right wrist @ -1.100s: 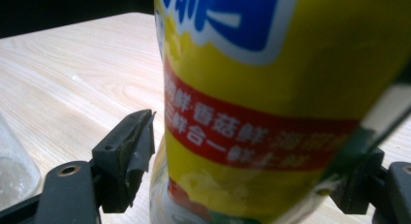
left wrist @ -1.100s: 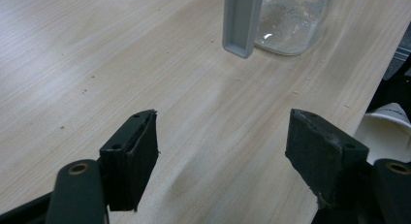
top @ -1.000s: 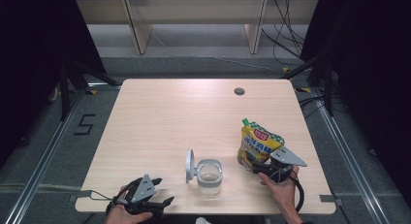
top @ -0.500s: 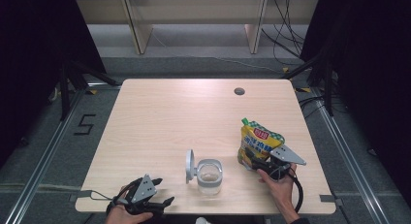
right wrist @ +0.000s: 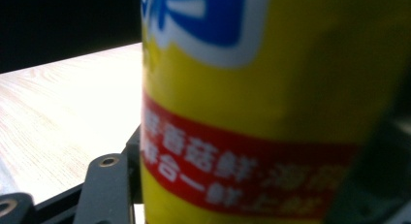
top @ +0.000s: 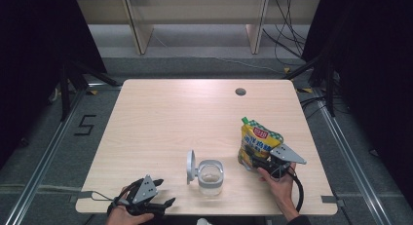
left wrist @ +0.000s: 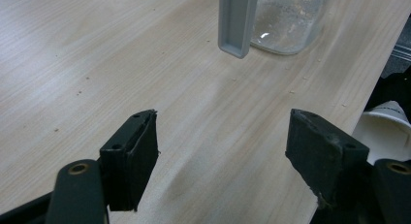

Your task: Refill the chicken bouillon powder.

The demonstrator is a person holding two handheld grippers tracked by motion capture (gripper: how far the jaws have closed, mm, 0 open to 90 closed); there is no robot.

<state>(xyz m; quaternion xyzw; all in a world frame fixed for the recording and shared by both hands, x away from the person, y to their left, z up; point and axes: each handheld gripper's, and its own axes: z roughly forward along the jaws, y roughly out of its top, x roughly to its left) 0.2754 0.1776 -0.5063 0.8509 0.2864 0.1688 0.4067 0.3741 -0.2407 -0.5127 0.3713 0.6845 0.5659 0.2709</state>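
High view: your right gripper [top: 257,160], jaws just closing, brackets the yellow pouch [top: 256,141]; left gripper [top: 163,203] idle, jaws apart; open jar [top: 210,177] awaits filling.

You have one yellow pouch [top: 257,142] on the table [top: 165,118], one clear jar [top: 210,176] and one grey lid [top: 190,165] standing on edge beside it. You hold two tongs: the left tongs [top: 163,204] and the right tongs [top: 253,157].

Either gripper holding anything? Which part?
Right gripper: jaws have just been closing around the yellow bag's lower part; grip not confirmed. Left gripper: nothing.
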